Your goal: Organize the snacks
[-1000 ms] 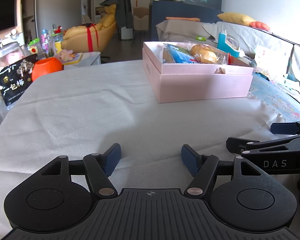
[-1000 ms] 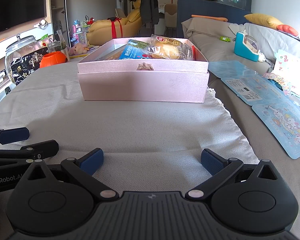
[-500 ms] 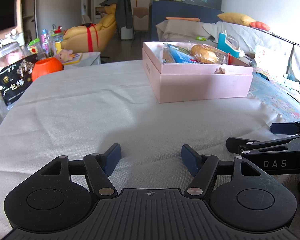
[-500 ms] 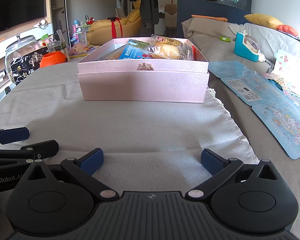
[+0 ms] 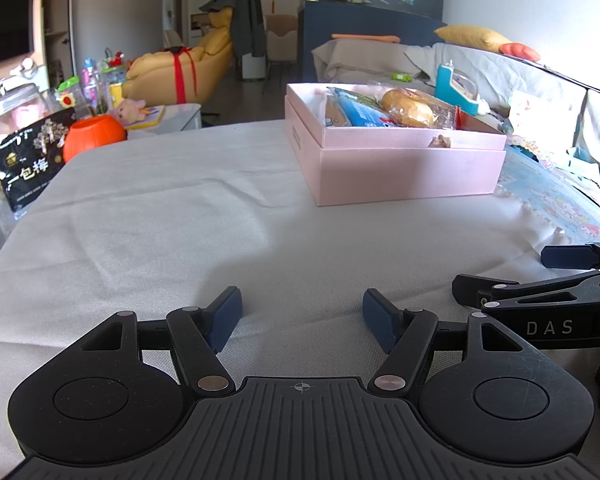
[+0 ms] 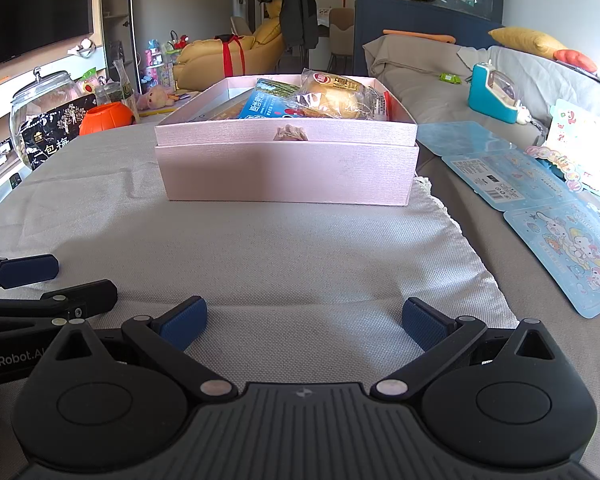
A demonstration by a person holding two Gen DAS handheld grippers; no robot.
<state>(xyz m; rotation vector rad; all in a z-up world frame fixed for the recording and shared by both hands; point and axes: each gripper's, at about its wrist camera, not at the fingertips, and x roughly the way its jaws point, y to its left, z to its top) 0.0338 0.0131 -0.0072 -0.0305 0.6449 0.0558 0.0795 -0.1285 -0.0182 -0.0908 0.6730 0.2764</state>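
Nothing has moved since the earlier frames: both grippers rest low over the grey cloth (image 6: pixel 300 248) exactly where they were, and the pink box (image 6: pixel 286 170) has not shifted. That box sits on the far part of the cloth, well apart from both tools; in the right wrist view its long axis runs across the picture with one long wall facing the camera, while in the left wrist view (image 5: pixel 404 166) it is seen corner-on, off to the right. Its tray stands in a slightly wider base of the same pink. Inside lie the snacks: a bun in a clear wrapper (image 6: pixel 334 94) toward the right end, a blue packet (image 6: pixel 268 106) leaning beside it, and a green-printed packet behind; what fills the left end is hidden by the wall. The left gripper (image 5: pixel 302 318) has its jaws spread with only cloth between them. The right gripper (image 6: pixel 304 322) is likewise spread wide and holds nothing.
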